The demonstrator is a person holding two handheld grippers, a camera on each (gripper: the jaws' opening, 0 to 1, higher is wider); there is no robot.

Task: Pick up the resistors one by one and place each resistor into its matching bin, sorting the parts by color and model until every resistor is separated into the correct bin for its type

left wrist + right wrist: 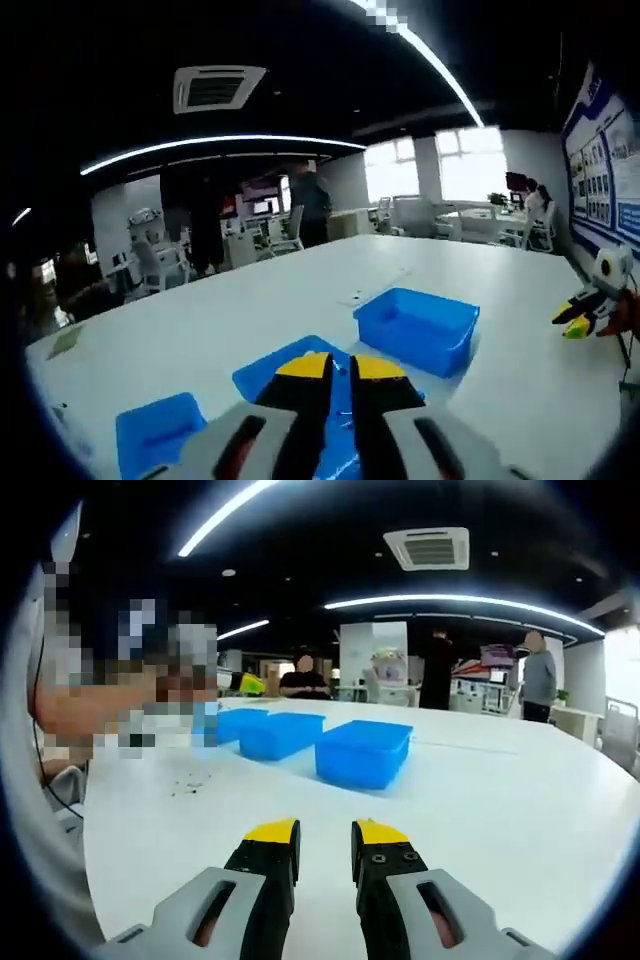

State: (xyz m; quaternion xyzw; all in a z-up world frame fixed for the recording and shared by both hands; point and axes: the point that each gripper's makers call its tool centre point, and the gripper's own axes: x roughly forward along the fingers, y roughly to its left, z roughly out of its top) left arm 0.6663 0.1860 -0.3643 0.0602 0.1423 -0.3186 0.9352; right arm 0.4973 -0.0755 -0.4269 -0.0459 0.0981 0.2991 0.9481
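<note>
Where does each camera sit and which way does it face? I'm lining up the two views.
Left gripper view: rides the left tongs, over three blue bins, facing the office; the right tongs enter at right.
Right gripper view: rides the right tongs, low over the white table, facing the bins.
Shared: bins, table.

Left tool (340, 368) tips cover much of middle blue bin (285, 372); contents unreadable. Lower-left bin (155, 432) cut by frame bottom. Other tool (590, 308) at right edge partly cropped. Right gripper view: dark specks (190, 782) on surface (500, 800) too small to identify. Farthest bin (236, 723) half behind mosaic.
</note>
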